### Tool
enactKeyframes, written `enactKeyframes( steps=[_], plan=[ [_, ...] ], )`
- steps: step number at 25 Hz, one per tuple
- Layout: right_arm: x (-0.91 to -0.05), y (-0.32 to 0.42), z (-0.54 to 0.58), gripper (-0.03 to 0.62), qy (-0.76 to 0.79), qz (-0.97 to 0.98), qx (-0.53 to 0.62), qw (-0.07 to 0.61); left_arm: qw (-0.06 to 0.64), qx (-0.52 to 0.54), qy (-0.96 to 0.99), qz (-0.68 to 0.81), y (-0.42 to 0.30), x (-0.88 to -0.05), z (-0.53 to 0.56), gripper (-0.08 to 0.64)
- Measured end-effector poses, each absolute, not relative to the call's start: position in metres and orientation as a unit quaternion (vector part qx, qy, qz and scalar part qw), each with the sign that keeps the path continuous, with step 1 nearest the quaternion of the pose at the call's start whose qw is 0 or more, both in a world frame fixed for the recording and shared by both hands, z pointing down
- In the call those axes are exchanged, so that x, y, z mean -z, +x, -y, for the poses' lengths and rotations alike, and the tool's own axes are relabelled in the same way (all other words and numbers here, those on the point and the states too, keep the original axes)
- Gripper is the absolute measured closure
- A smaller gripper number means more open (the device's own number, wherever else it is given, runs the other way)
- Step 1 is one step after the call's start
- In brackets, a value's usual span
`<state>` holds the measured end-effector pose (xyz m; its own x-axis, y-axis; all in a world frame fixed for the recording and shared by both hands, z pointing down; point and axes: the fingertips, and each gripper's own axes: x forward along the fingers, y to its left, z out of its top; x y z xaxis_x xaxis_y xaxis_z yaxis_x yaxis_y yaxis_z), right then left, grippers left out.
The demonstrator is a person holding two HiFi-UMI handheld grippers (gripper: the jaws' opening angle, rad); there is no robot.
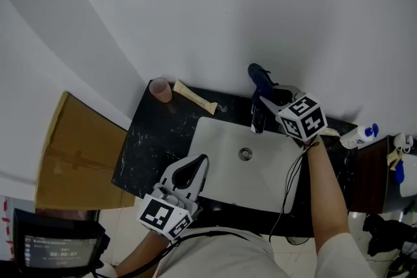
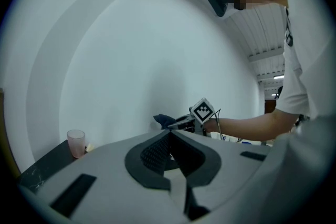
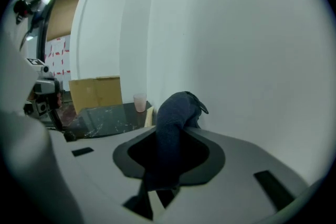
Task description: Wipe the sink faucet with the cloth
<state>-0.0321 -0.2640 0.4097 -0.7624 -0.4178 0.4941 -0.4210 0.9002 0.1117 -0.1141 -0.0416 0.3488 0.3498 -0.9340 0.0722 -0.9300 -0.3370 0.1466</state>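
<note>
1 cardboard box, 1 pink cup, 1 cream stick on black marble counter; left gripper fingers together, empty, at white sink near rim; 1 faucet half hidden under right gripper, clamped on 1 dark-blue nubby cloth bunched just above faucet.

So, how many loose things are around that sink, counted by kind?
Cups: 1, the pink cup
Tubes: 1, the cream tube
Bottles: 1, the white bottle with a blue cap
Cloths: 1, the dark blue cloth
Total: 4
</note>
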Motion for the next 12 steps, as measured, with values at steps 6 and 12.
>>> enactKeyframes(
  steps=[6,12],
  plan=[
    [-0.417,-0.039,0.312,0.483,0.257,0.932,-0.008,0.255,0.093,0.014,0.835,0.542,-0.107,-0.357,0.062,0.560],
    [-0.417,-0.037,0.297,0.483,0.244,0.936,-0.031,0.252,0.098,0.009,0.849,0.520,-0.087,-0.369,0.077,0.560]
  ],
)
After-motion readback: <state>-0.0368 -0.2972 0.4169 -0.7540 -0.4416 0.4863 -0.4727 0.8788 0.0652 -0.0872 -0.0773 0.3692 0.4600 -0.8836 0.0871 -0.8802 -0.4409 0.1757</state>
